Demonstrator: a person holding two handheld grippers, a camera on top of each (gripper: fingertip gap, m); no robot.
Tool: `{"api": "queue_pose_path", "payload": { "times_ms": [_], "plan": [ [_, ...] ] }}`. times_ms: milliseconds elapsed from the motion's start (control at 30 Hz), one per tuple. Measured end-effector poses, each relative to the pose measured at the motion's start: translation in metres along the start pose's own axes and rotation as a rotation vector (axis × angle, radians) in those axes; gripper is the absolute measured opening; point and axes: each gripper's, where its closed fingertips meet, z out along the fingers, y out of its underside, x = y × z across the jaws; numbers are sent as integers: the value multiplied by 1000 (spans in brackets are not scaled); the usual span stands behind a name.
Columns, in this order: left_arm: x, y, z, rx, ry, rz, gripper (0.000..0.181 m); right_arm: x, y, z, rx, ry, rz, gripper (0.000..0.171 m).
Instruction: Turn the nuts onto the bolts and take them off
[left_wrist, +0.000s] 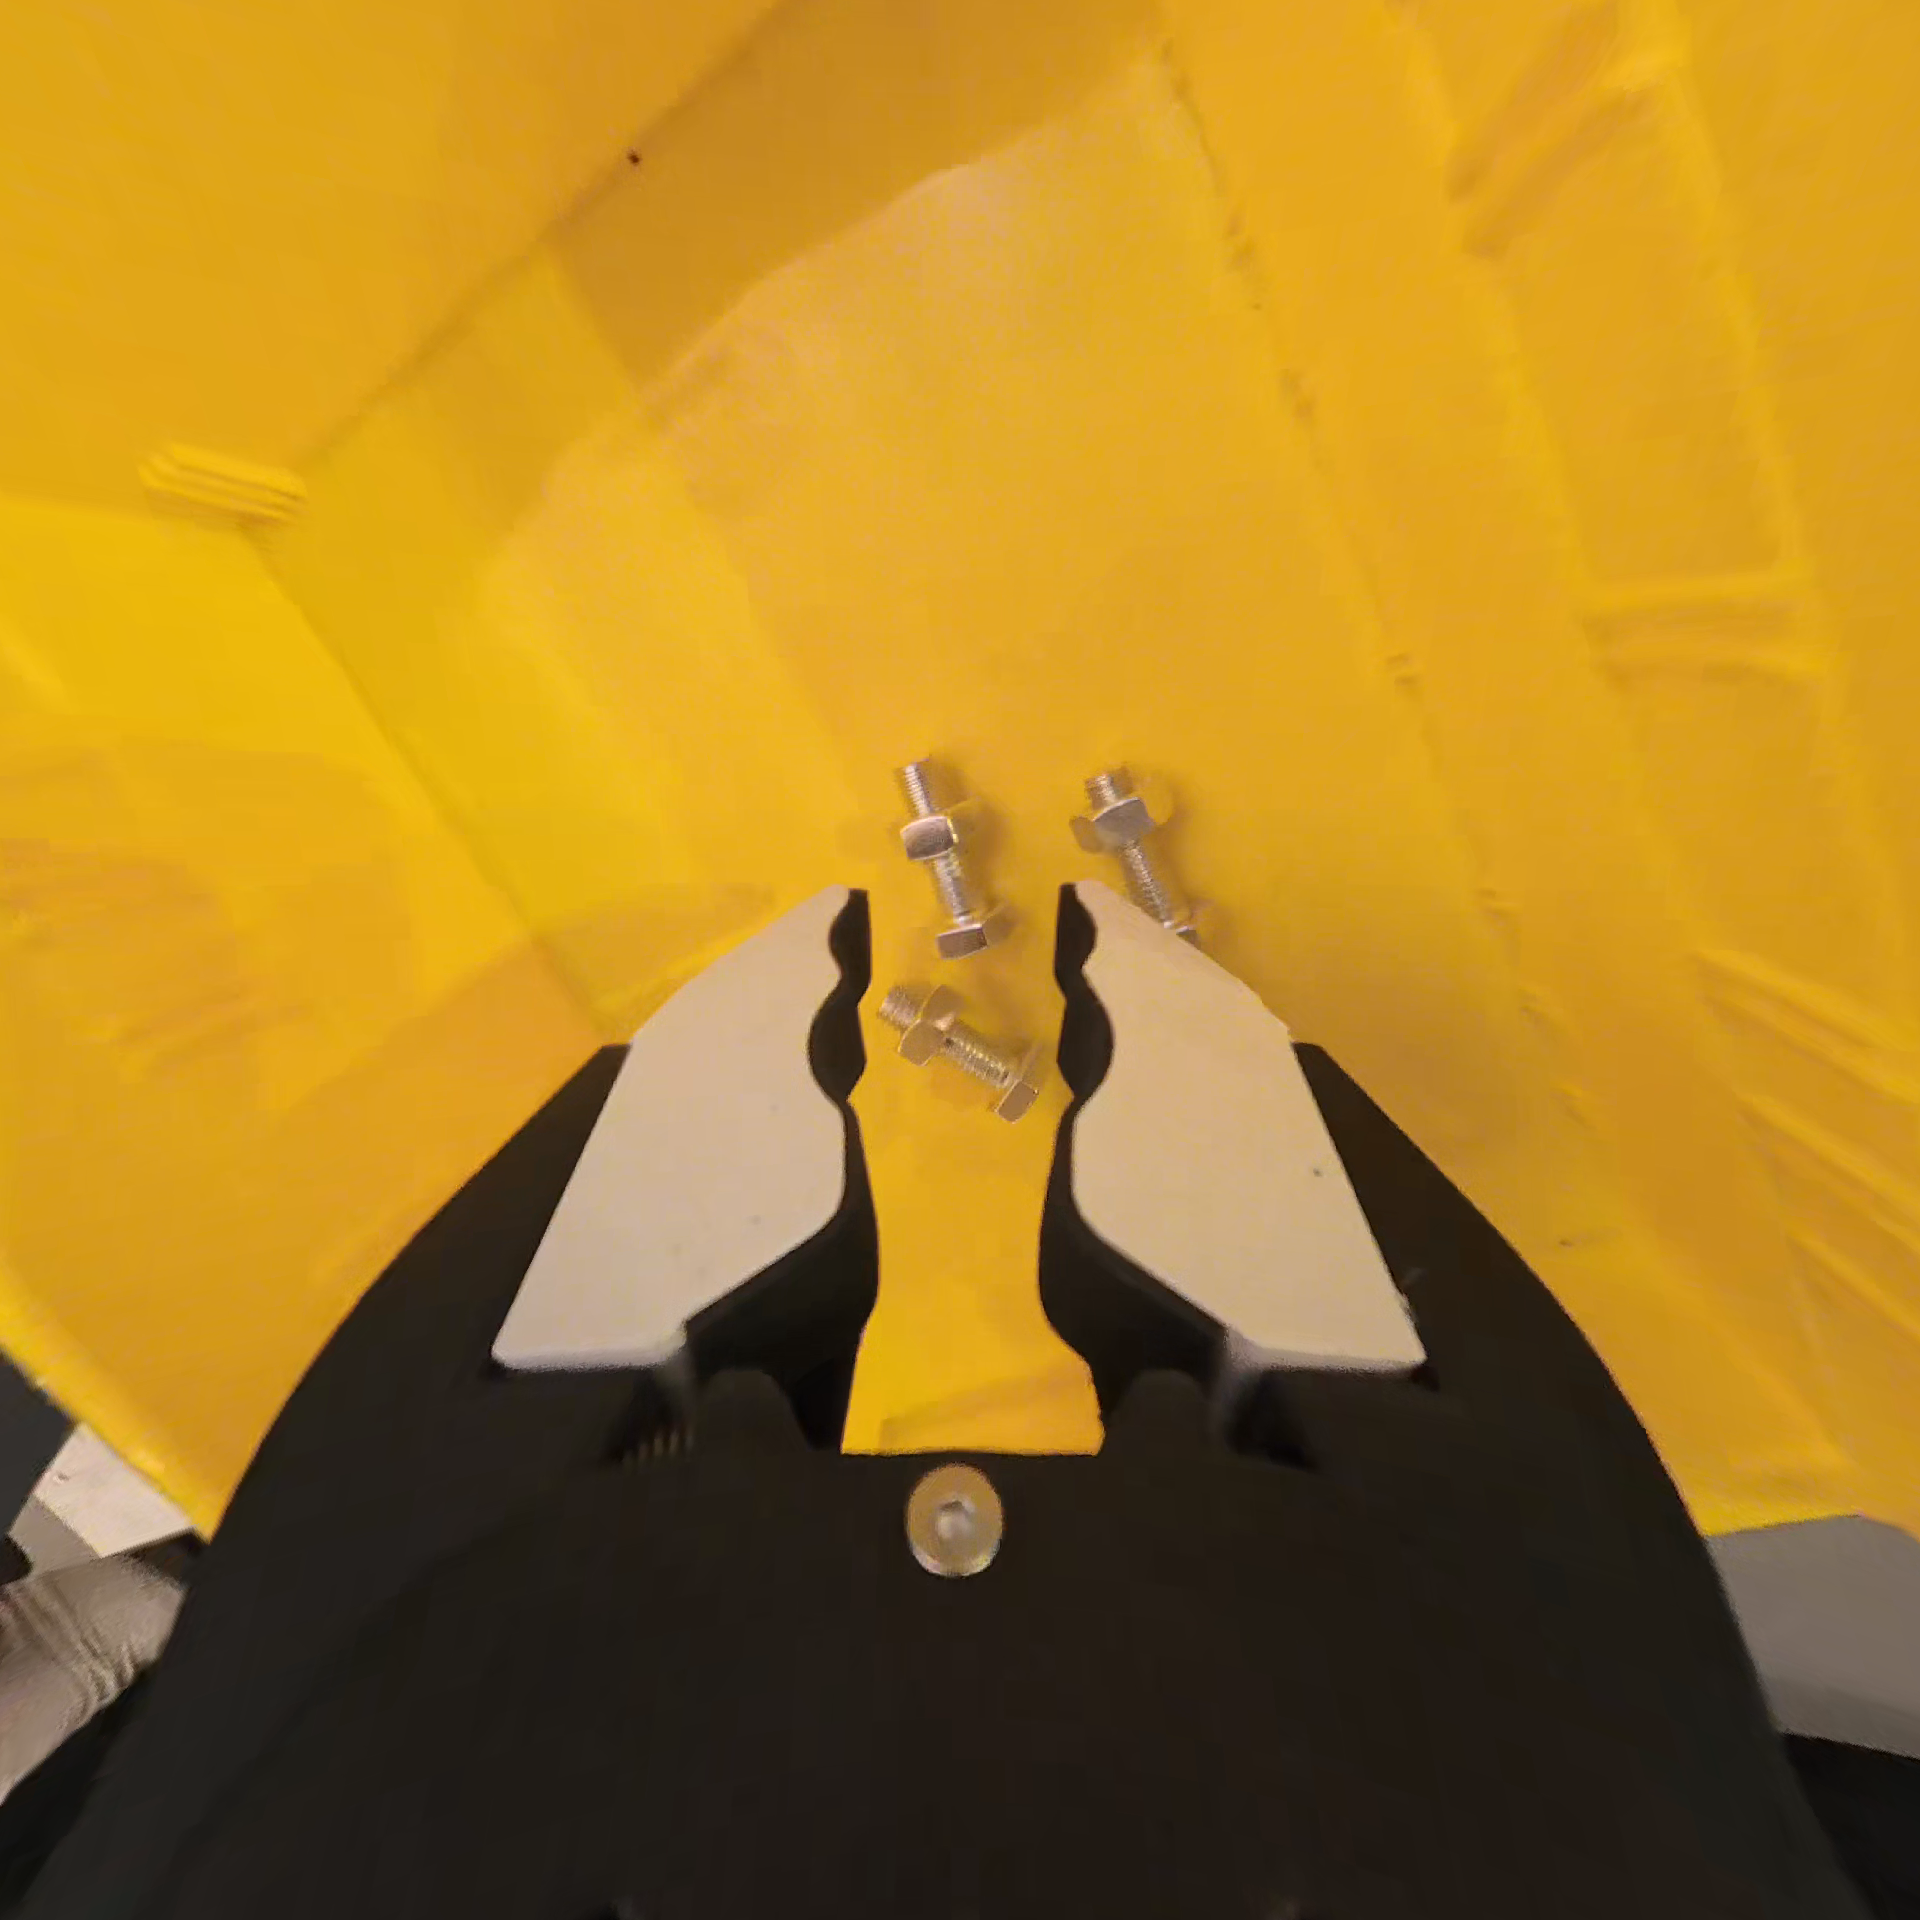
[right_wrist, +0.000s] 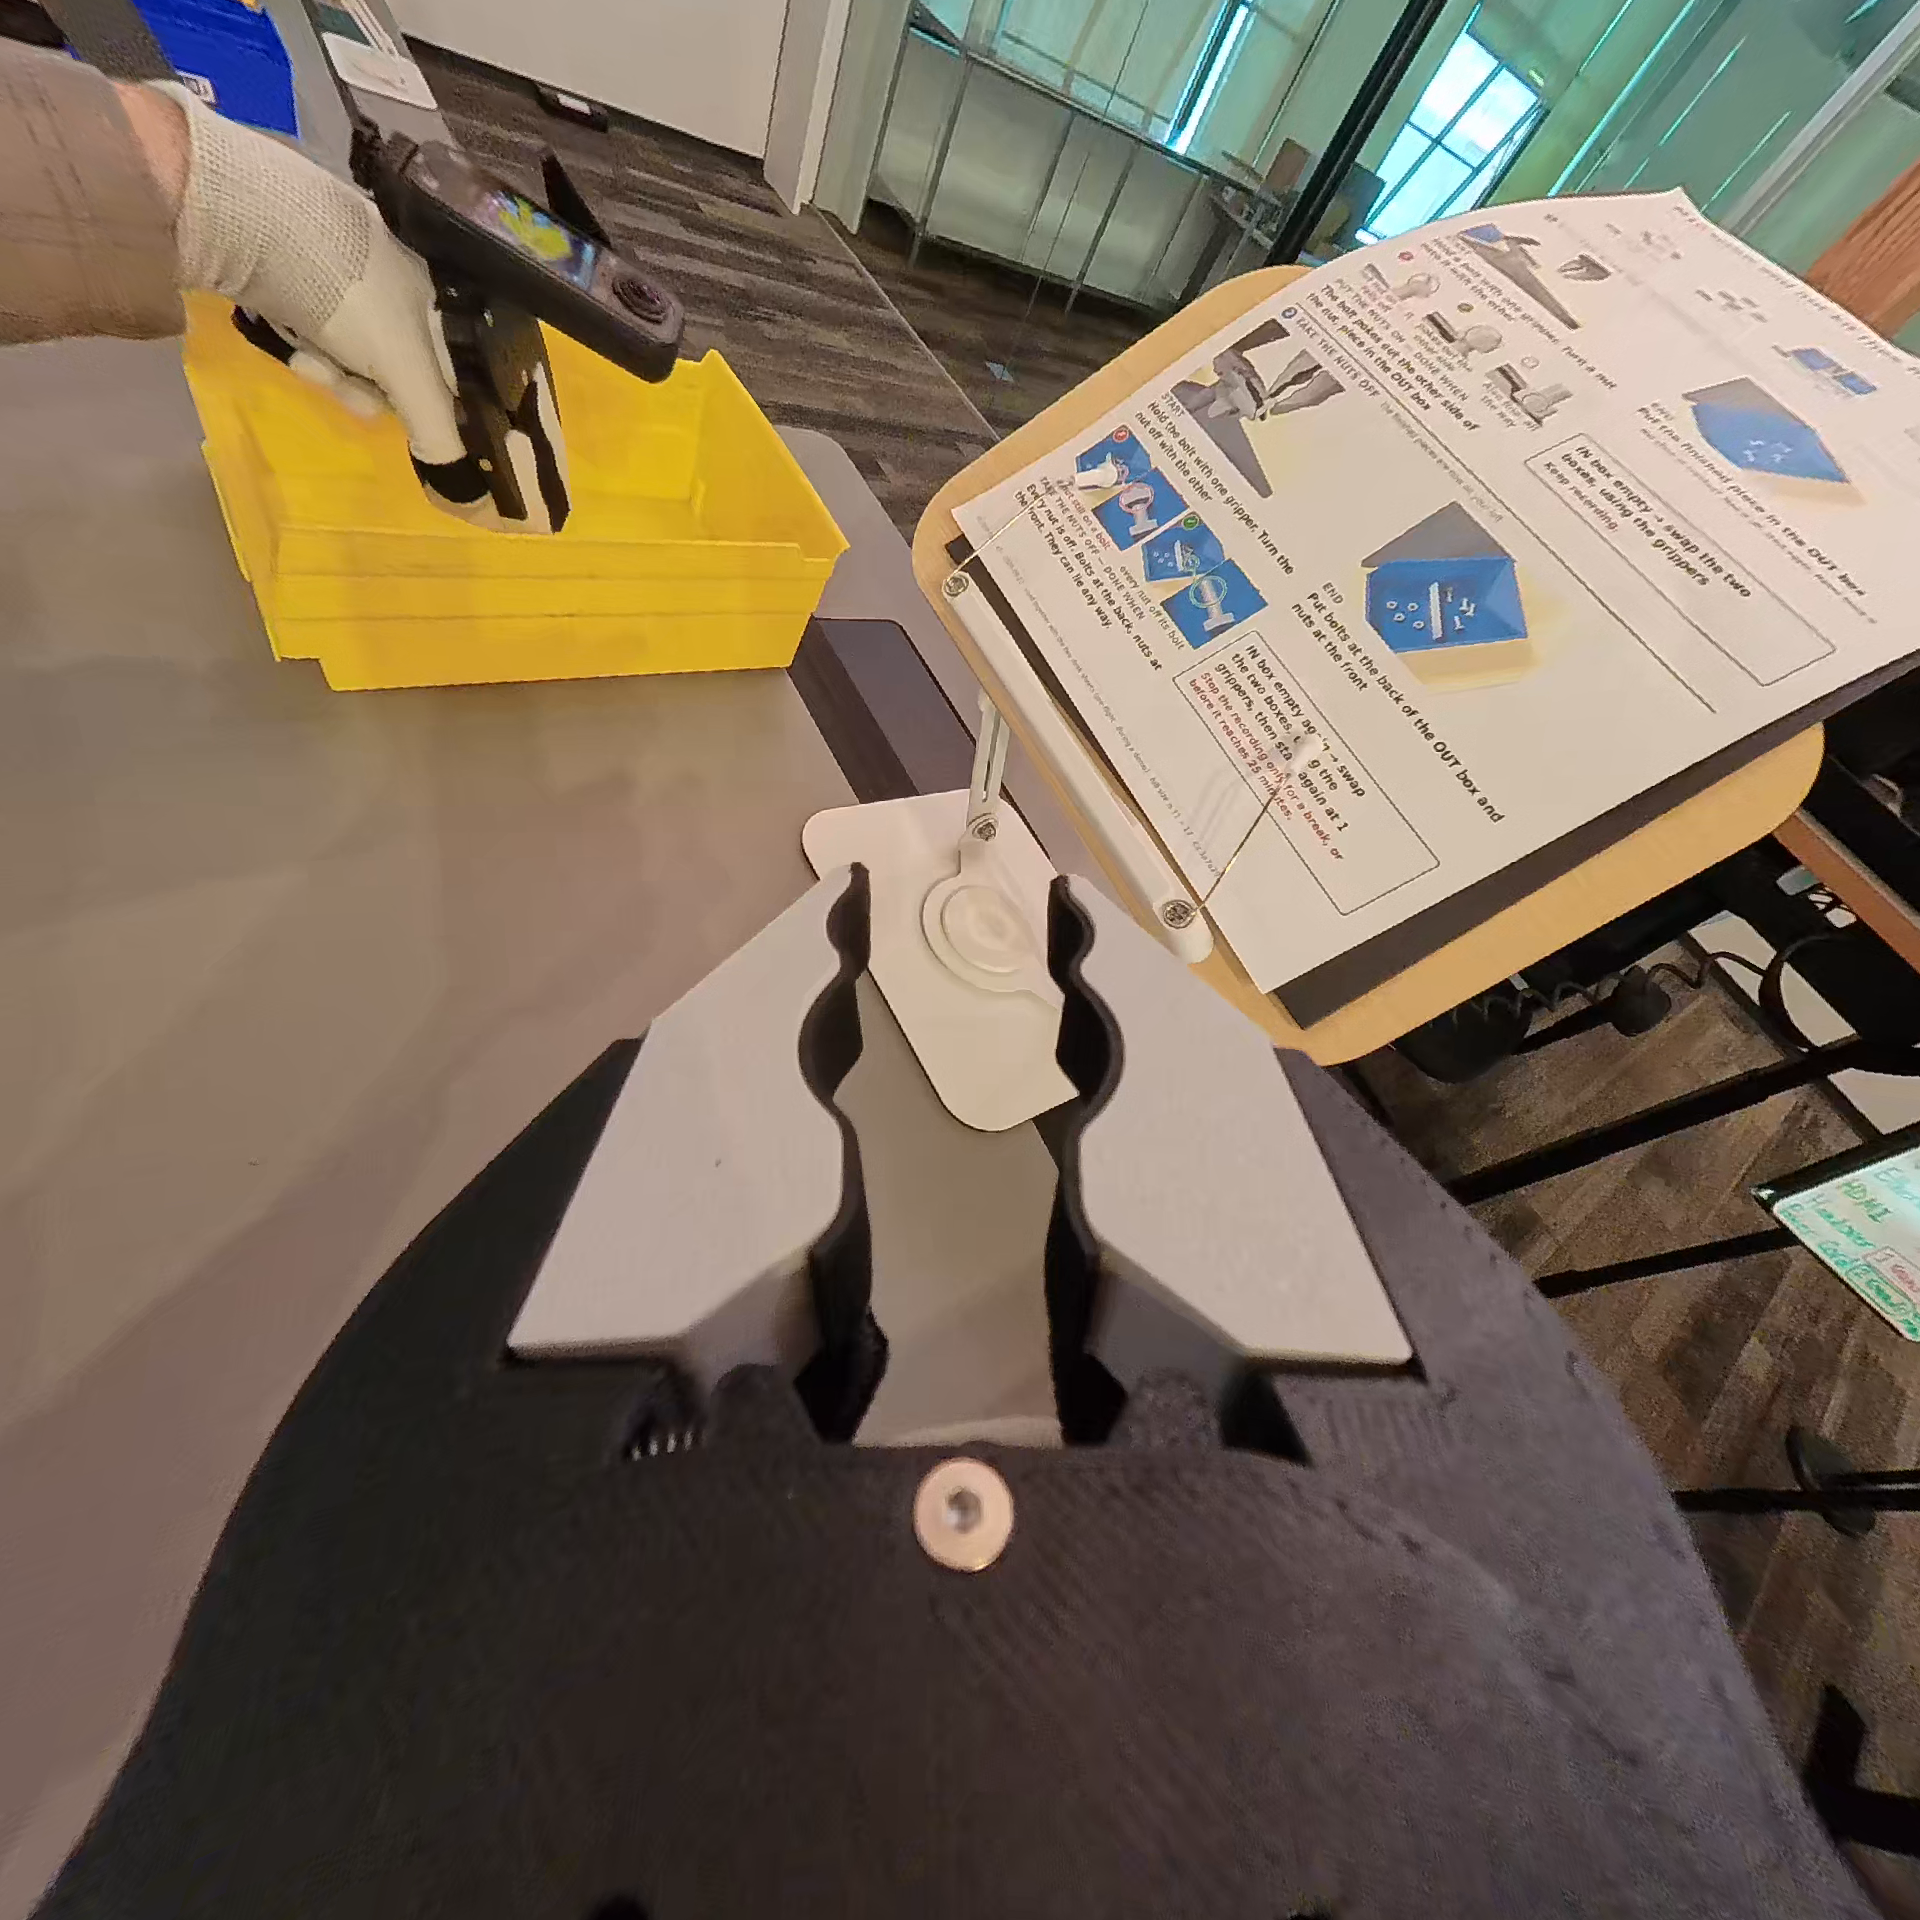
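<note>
Hovering your left gripper (left_wrist: 961, 904), spread and empty, in yellow bin (left_wrist: 1039, 468) | nearest bolt (left_wrist: 961, 1049) lying crosswise between fingers | right gripper (right_wrist: 956, 904) spread, idling well apart.

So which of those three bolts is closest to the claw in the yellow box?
The bolt lying crosswise, between the open left claw's fingers. The middle bolt and the right-hand bolt lie farther off, pointing away, near the fingertips.

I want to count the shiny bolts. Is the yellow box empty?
Not empty. Three bolts with nuts lie on the yellow box floor.
</note>
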Motion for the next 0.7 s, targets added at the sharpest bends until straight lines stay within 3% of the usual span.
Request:
{"api": "queue_pose_path", "payload": {
  "times_ms": [100,200,467,600,700],
  "plan": [
    [-2,9,15,-60,-9,8,30,0,-1,1,8,-8,5,32],
    [0,5,20,-21,25,-18,10,0,0,2,9,-10,7,33],
    [-8,9,19,34,-34,0,10,-2,0,7,9,-20,5,32],
    [-12,-1,-1,174,-49,-29,10,-4,-5,9,35,-31,10,32],
    [-12,-19,-39,338,-93,-24,10,-9,-14,10,86,-65,25,32]
  ]
}}
